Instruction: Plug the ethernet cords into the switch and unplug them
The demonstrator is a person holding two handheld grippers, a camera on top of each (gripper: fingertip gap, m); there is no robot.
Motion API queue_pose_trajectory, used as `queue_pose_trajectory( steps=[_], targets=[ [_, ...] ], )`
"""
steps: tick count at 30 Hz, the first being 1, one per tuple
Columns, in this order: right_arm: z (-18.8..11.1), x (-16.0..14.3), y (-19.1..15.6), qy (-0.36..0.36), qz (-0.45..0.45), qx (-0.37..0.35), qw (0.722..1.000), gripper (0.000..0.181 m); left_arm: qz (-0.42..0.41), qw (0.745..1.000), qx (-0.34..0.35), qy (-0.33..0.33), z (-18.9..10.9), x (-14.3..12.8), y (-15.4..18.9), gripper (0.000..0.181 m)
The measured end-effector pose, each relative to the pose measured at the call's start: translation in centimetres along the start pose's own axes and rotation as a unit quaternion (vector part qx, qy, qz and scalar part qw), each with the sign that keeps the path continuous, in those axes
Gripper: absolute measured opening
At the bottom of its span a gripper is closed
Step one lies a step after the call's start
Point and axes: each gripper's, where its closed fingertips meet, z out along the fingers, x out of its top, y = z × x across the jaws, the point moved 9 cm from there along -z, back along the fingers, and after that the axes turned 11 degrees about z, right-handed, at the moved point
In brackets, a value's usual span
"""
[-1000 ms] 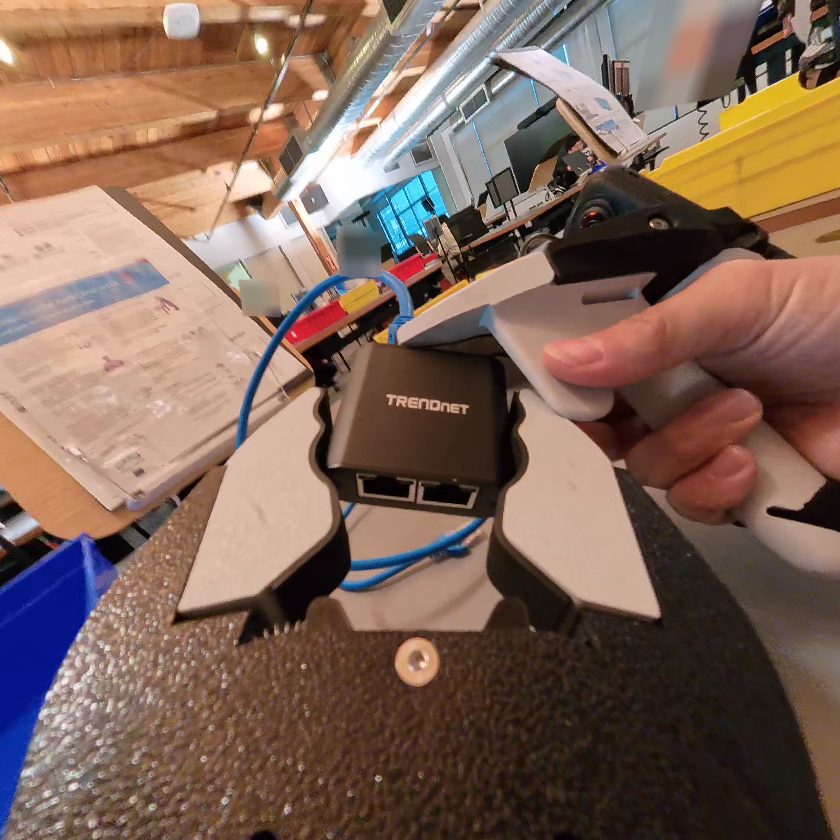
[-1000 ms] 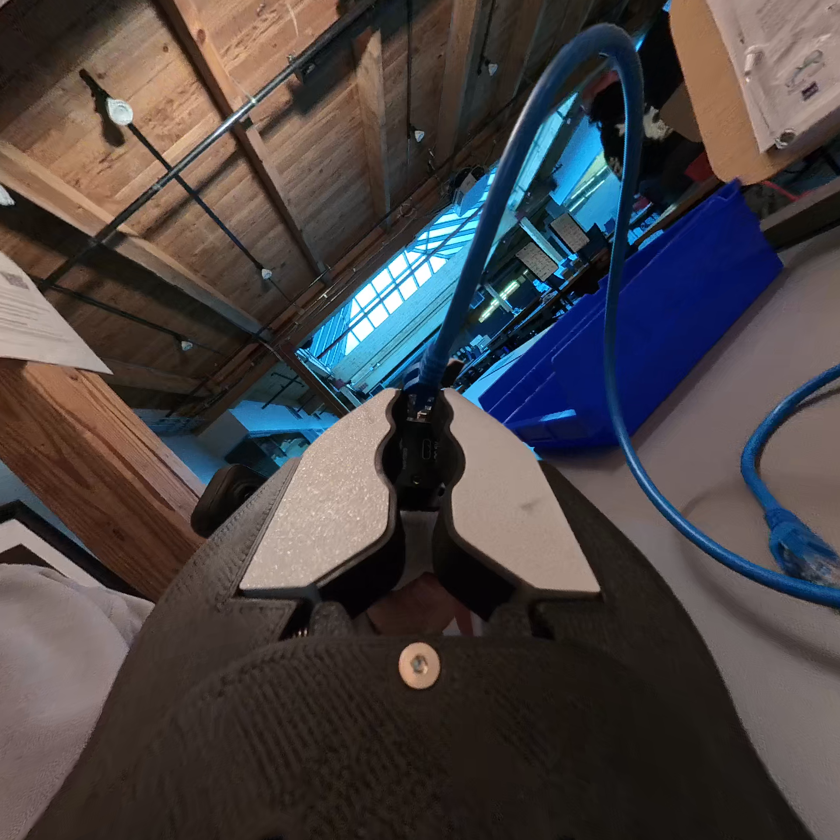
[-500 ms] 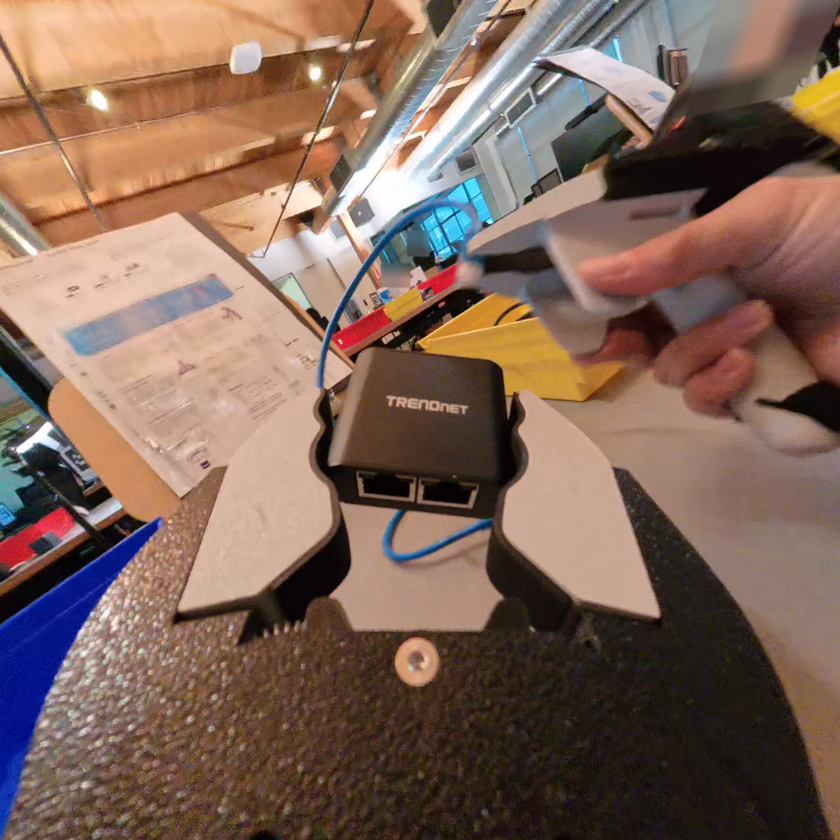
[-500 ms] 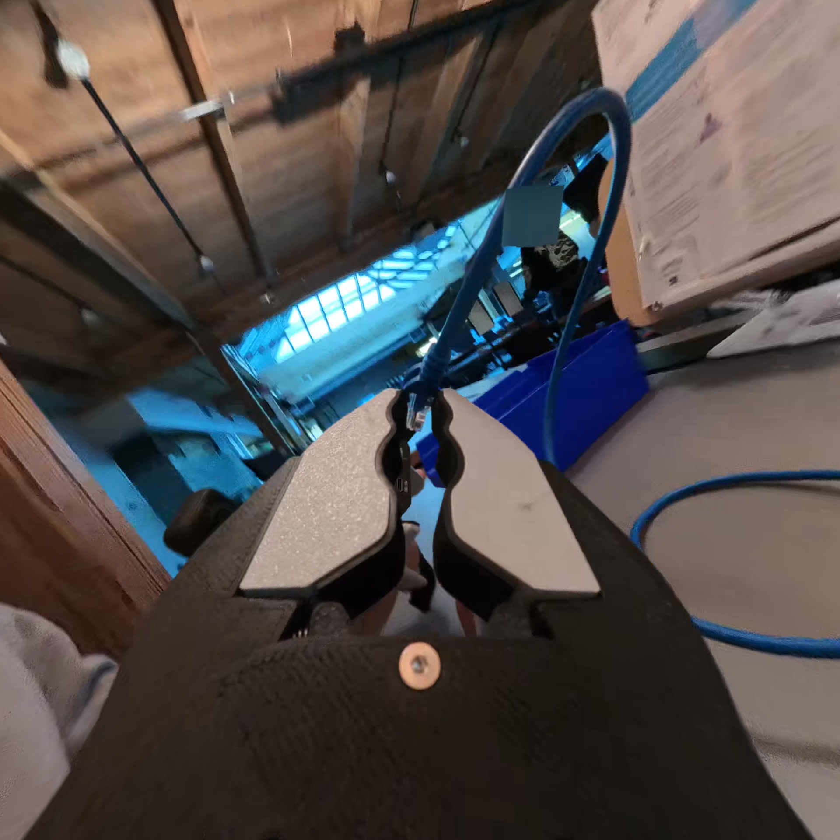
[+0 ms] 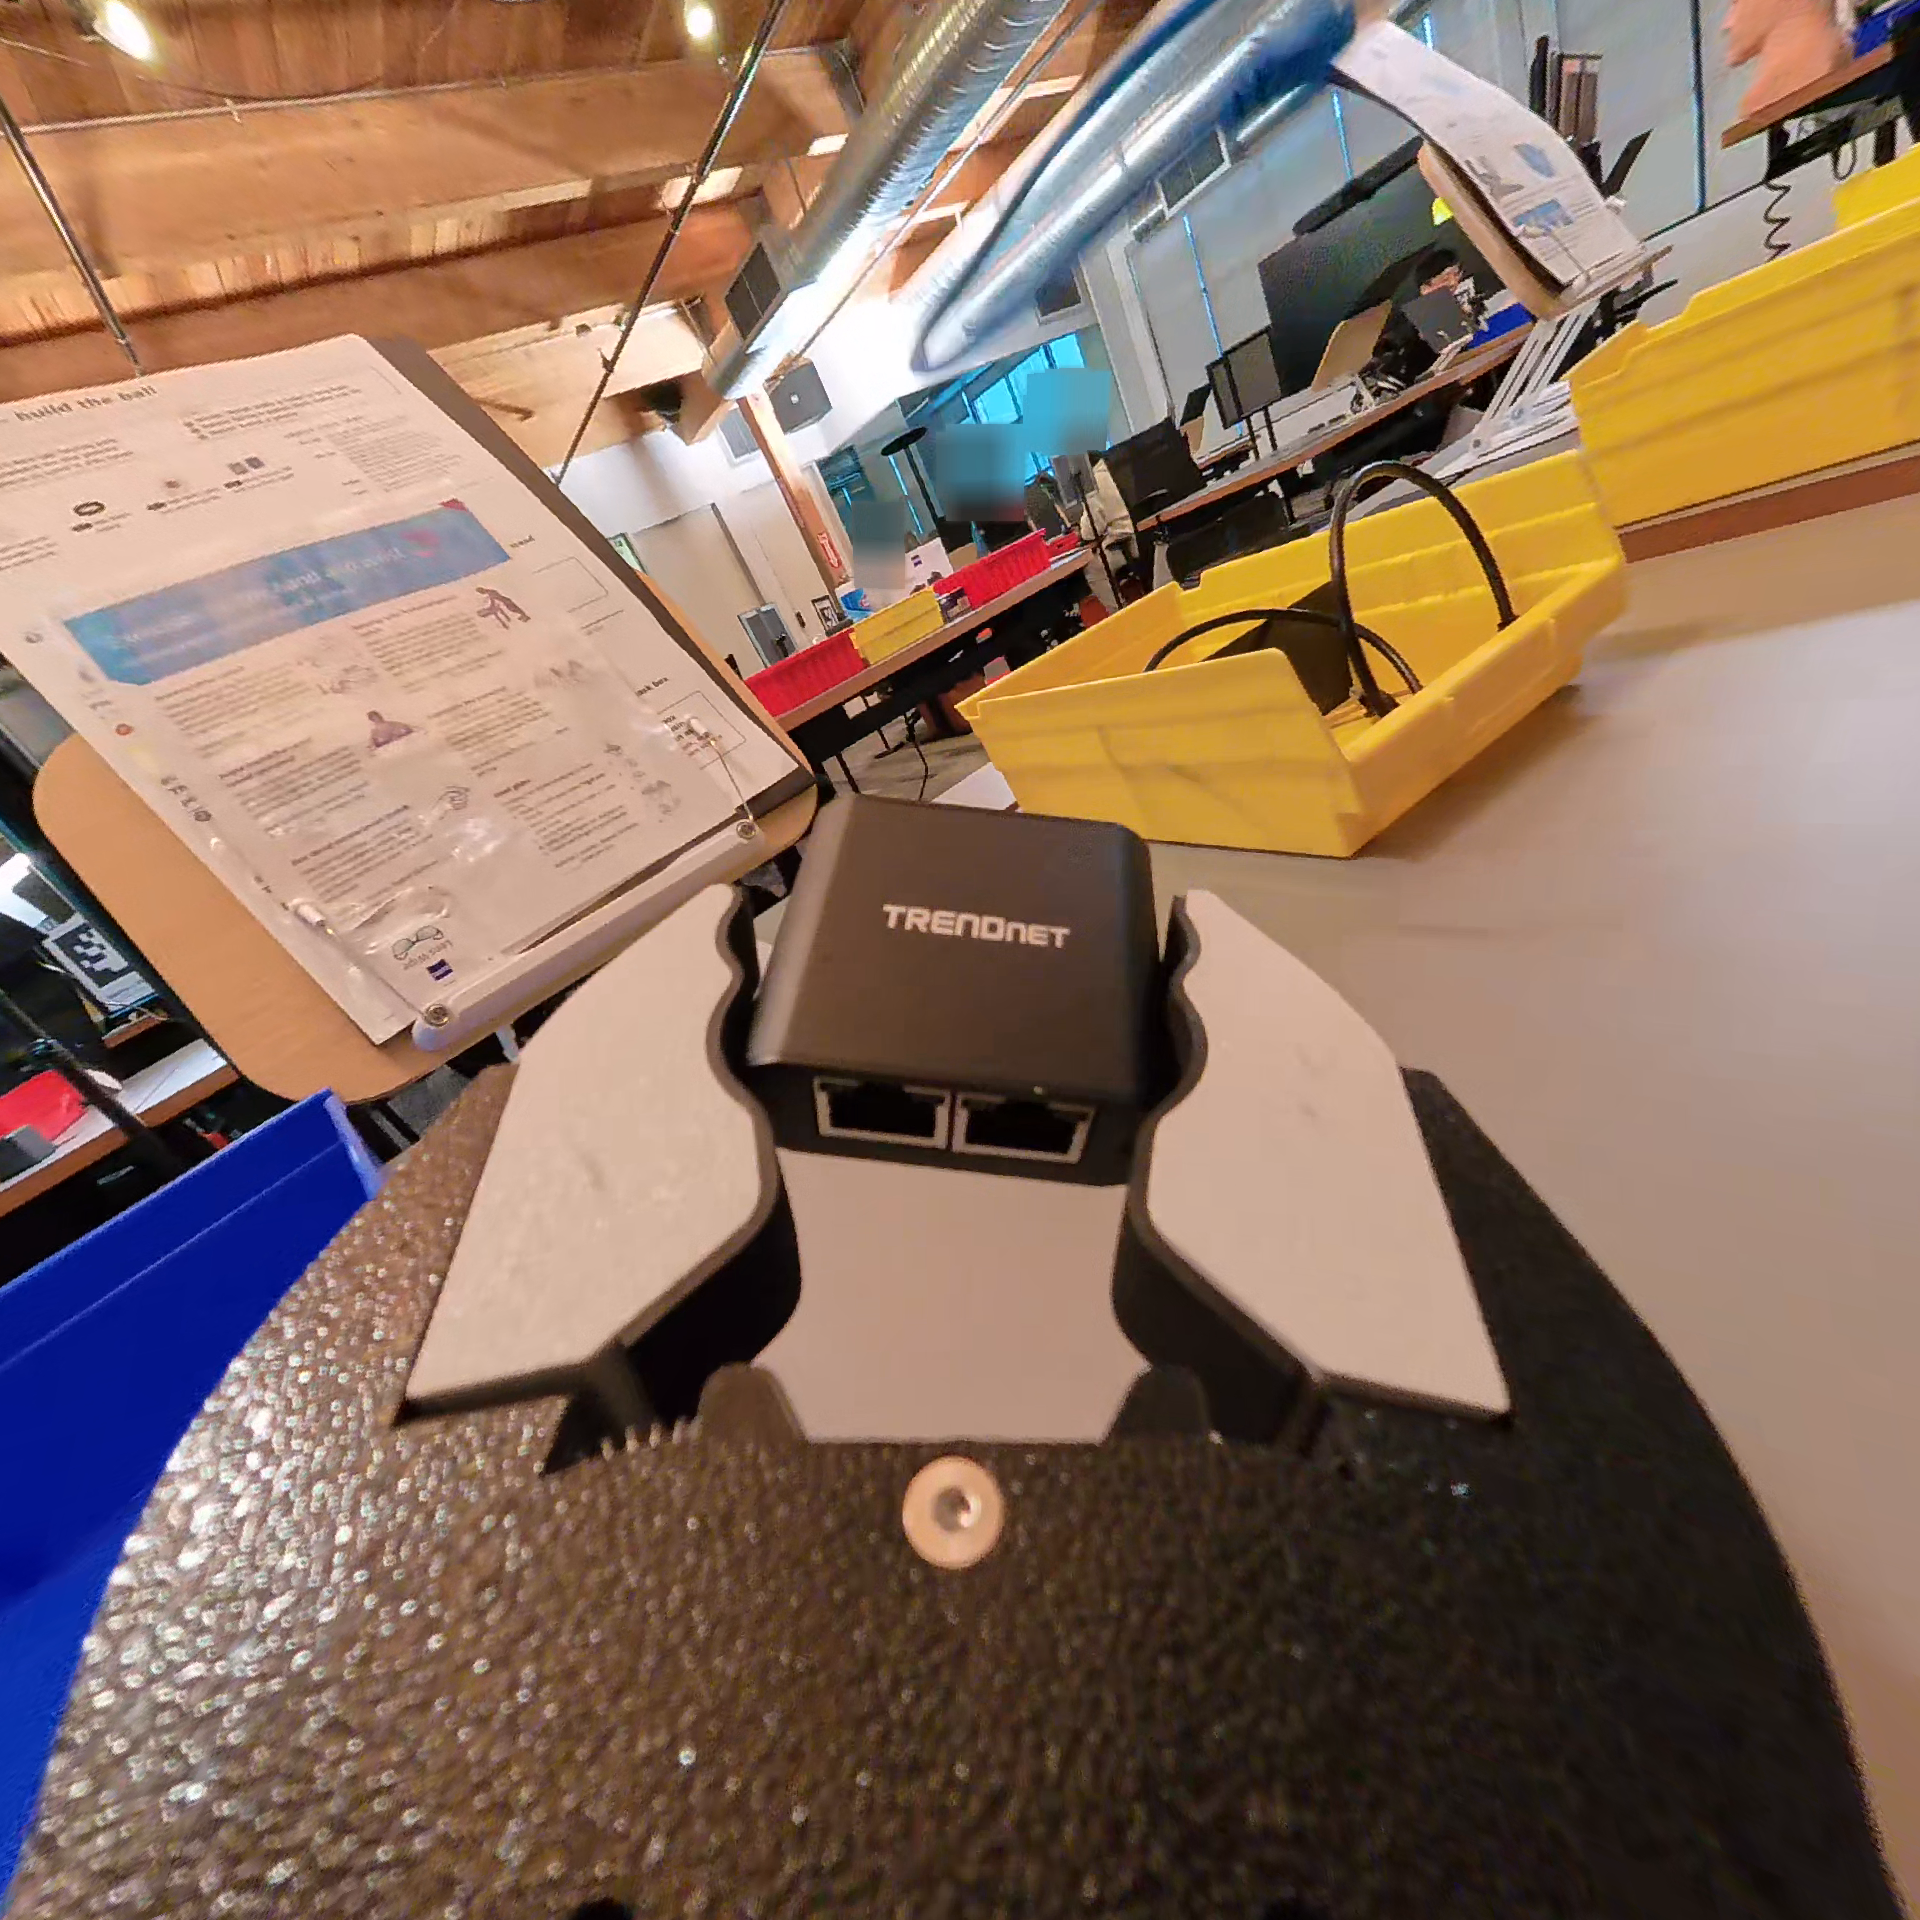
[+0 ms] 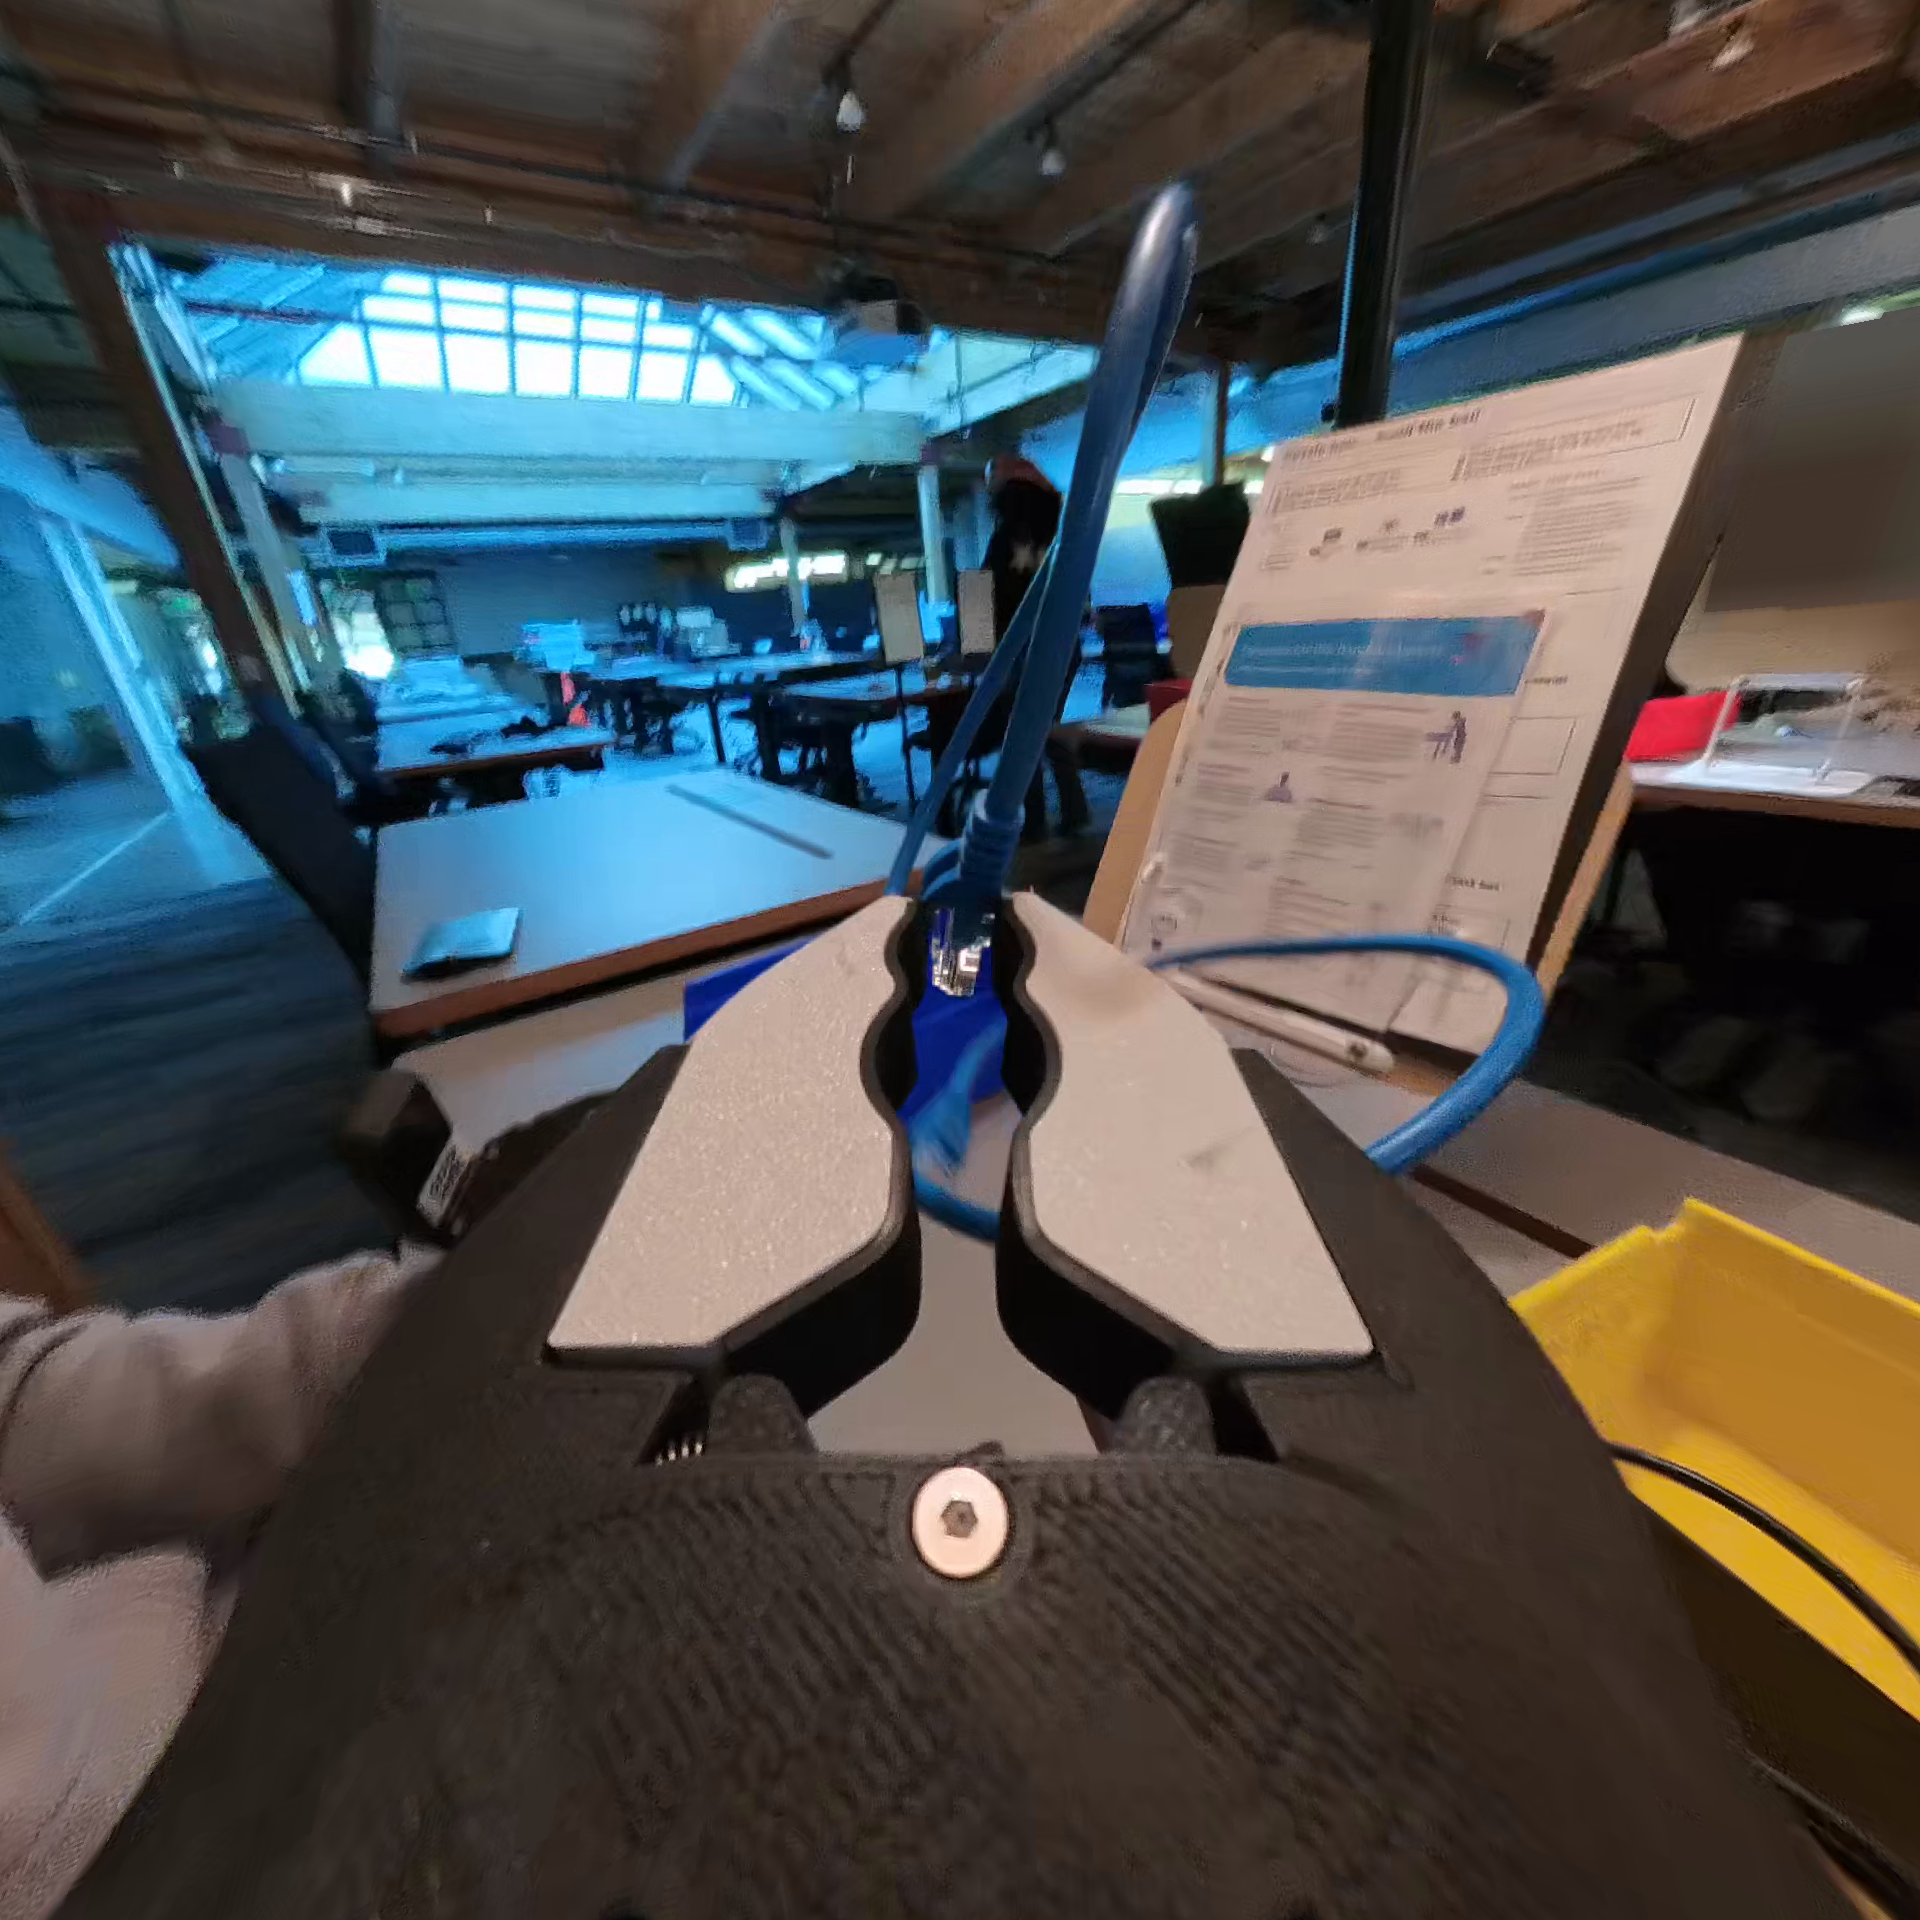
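My left gripper (image 5: 961,987) is shut on a small black switch (image 5: 966,956) and holds it above the grey table, two empty ports facing the camera. My right gripper (image 6: 958,956) is shut on the clear plug (image 6: 958,951) of a blue ethernet cord (image 6: 1101,540), plug end pointing toward the camera. The cord rises, loops over and drops to the table (image 6: 1475,1049). A second blue plug (image 6: 940,1127) lies blurred on the table below the fingers. A blurred streak of blue cord (image 5: 1226,73) crosses the top of the left wrist view.
A yellow bin (image 5: 1299,717) with black cables sits on the table ahead of the switch; its corner also shows in the right wrist view (image 6: 1766,1382). An instruction sheet on a stand (image 5: 343,665) is at left. A blue bin (image 5: 135,1382) is at the near left. About 30 centimetres separates my left fingertips from my right.
The right gripper with the cord has left the left wrist view and swung level, away from the switch. The left gripper turned right, bringing the yellow bin into sight.
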Motion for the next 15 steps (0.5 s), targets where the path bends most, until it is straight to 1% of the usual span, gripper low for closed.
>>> queue_pose_trajectory(
  steps=[1, 2, 3, 4, 5, 6, 7, 9, 12, 15],
  targets=[
    [-0.7, 0.3, 1.1, -0.027, 0.002, 0.01, 1.0, 0.013, 0.0, 1.0, -0.003, -0.002, 0.0, 0.0, 0.0, 0.074],
    [-1.4, 0.5, 2.6, -0.036, -0.006, -0.014, 0.999, 0.013, -0.001, 1.0, -0.005, -0.003, 0.0, -0.1, 0.1, 0.074],
    [-2.3, 0.4, 4.3, -0.043, -0.036, -0.051, 0.997, 0.013, -0.003, 1.0, -0.007, -0.002, 0.1, -0.1, 0.1, 0.074],
    [-3.2, 0.0, 5.9, -0.067, -0.064, -0.069, 0.993, 0.013, -0.006, 1.0, -0.009, -0.001, 0.1, -0.1, 0.2, 0.074],
    [-4.0, -0.8, 7.6, -0.097, -0.061, -0.086, 0.99, 0.013, -0.011, 1.0, -0.011, 0.0, 0.1, -0.2, 0.2, 0.074],
    [-4.9, -1.6, 9.3, -0.122, -0.038, -0.101, 0.987, 0.013, -0.017, 1.0, -0.011, 0.0, 0.1, -0.2, 0.2, 0.074],
    [-5.6, -2.6, 10.7, -0.138, -0.022, -0.103, 0.985, 0.013, -0.022, 1.0, -0.011, 0.001, 0.1, -0.3, 0.2, 0.074],
    [-7.1, -5.0, 13.2, -0.163, 0.009, -0.15, 0.975, 0.013, -0.029, 0.999, -0.012, 0.002, 0.1, -0.3, 0.2, 0.074],
    [-8.4, -8.1, 14.7, -0.218, 0.034, -0.185, 0.958, 0.013, -0.032, 0.999, -0.01, 0.0, 0.1, -0.5, 0.1, 0.074],
    [-8.4, -10.1, 15.1, -0.274, 0.036, -0.209, 0.938, 0.013, -0.04, 0.999, -0.012, -0.001, 0.1, -0.6, 0.2, 0.074]
  ],
)
